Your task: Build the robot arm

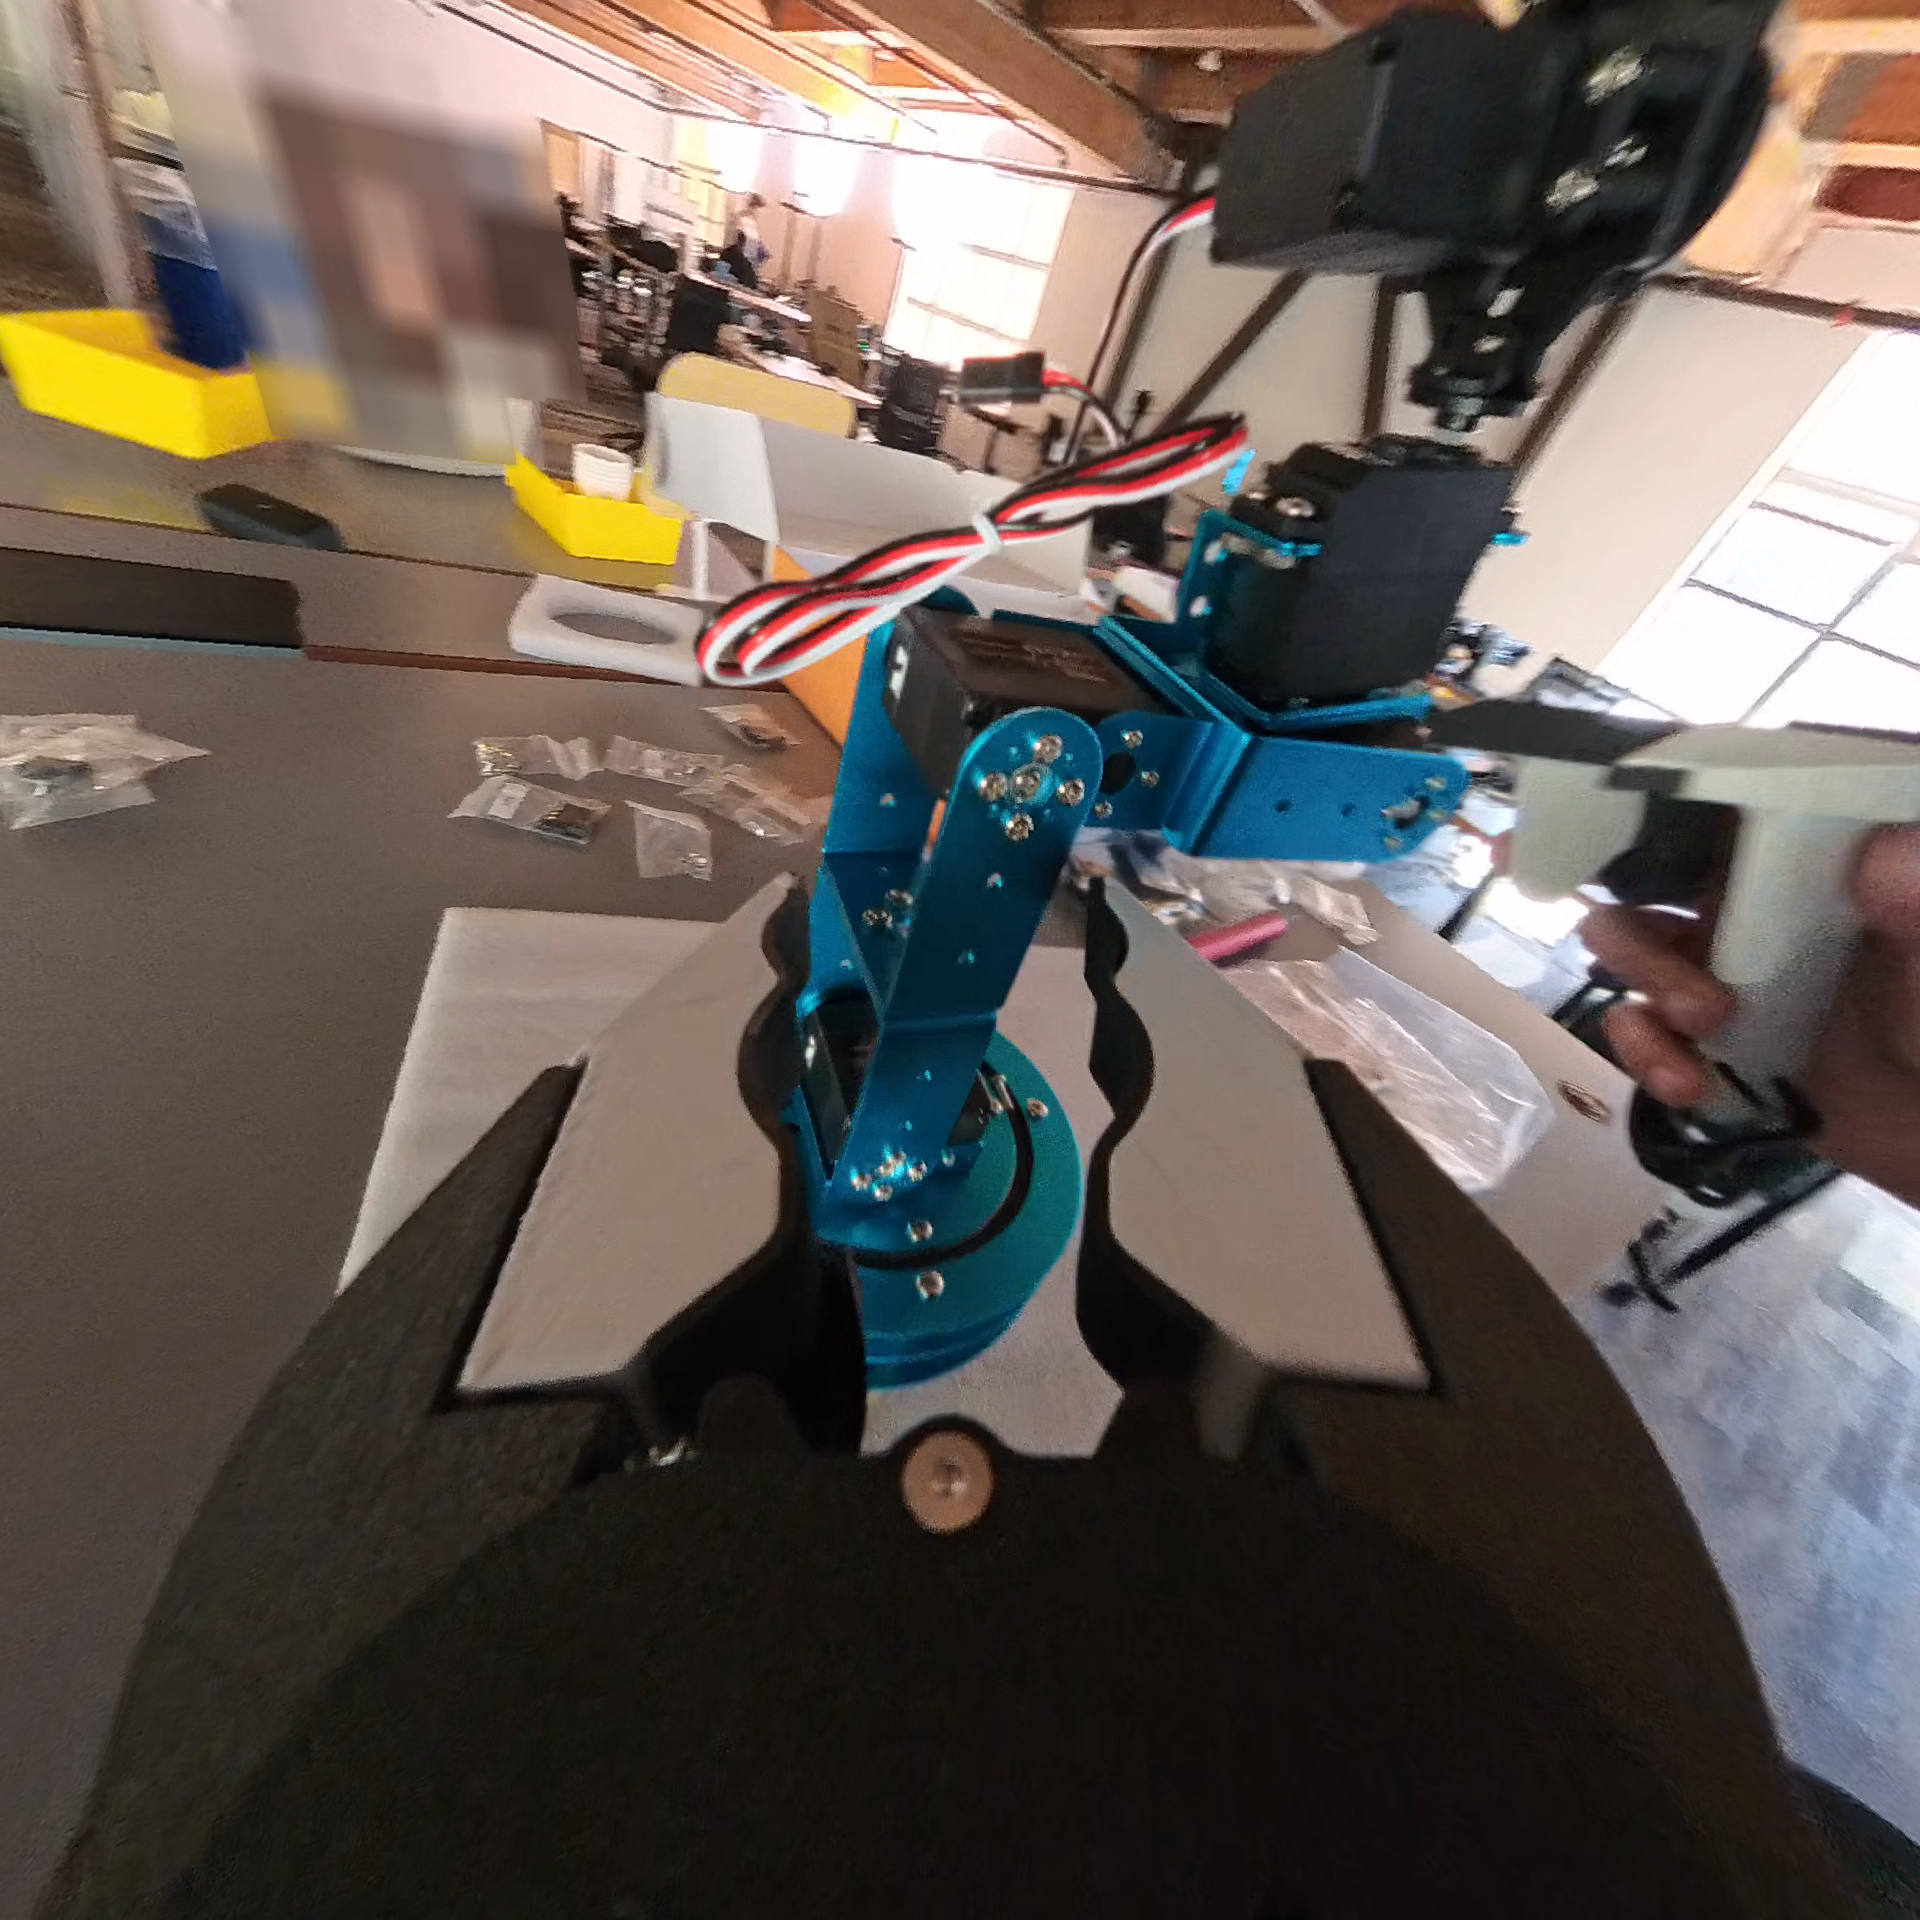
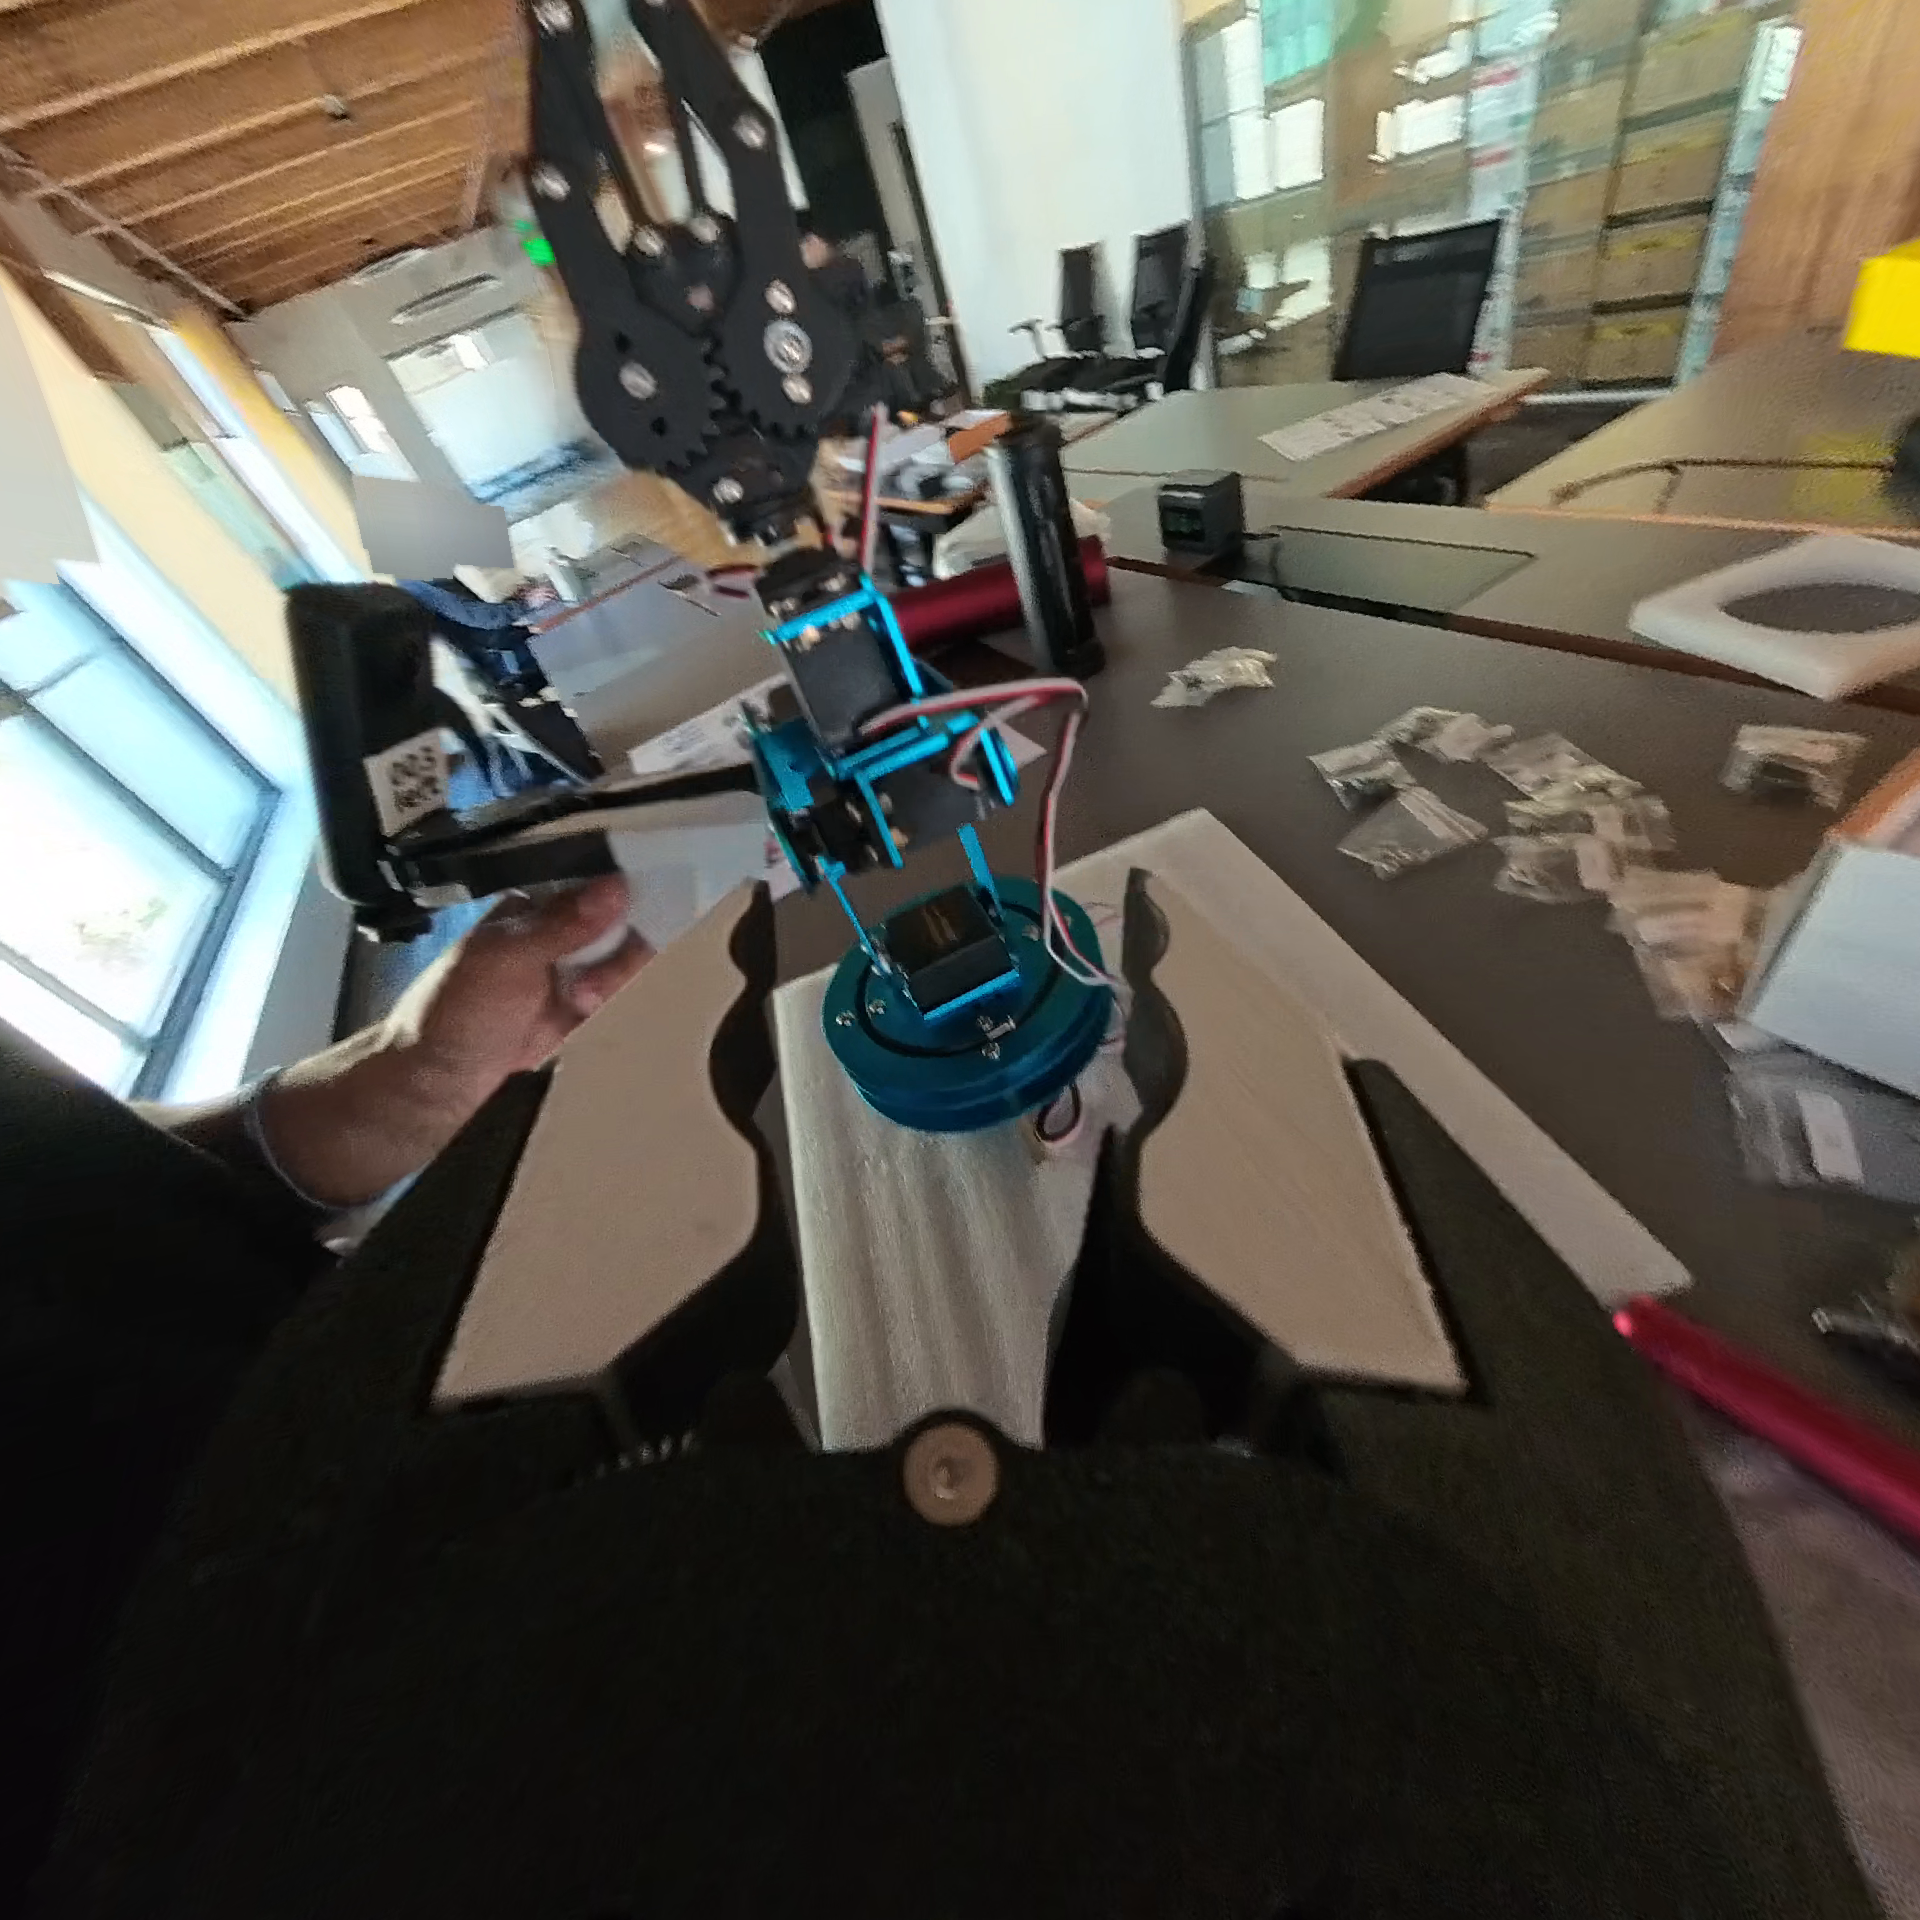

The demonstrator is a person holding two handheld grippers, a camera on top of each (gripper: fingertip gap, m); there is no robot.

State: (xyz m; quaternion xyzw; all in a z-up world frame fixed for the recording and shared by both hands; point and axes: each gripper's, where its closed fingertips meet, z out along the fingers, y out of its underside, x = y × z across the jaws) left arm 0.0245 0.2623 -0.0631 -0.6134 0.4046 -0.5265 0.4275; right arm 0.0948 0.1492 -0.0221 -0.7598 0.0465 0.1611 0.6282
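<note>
A small blue metal robot arm (image 1: 935,987) with black servos stands on a round blue base (image 2: 966,1039) on a white foam sheet (image 2: 914,1247). A black geared claw (image 2: 675,312) tops it, and a red, white and black servo wire (image 1: 935,551) loops off it. My left gripper (image 1: 940,904) is open, its fingers either side of the arm's lower link. It also shows in the right wrist view (image 2: 582,821), held by a hand. My right gripper (image 2: 945,894) is open, just in front of the base. It also shows in the left wrist view (image 1: 1538,738), reaching the arm's upper bracket.
Several small bags of parts (image 2: 1507,790) lie on the dark table (image 1: 260,935). A red rod (image 2: 1766,1423), a white box (image 2: 1849,956), a black cylinder (image 2: 1044,540), a clear plastic bag (image 1: 1403,1039) and yellow bins (image 1: 592,520) are around. The table edge runs behind the arm. The red rod (image 2: 1766,1423) is closer to my right gripper, around 25 cm from its tips; the left tips are 30 cm off.
</note>
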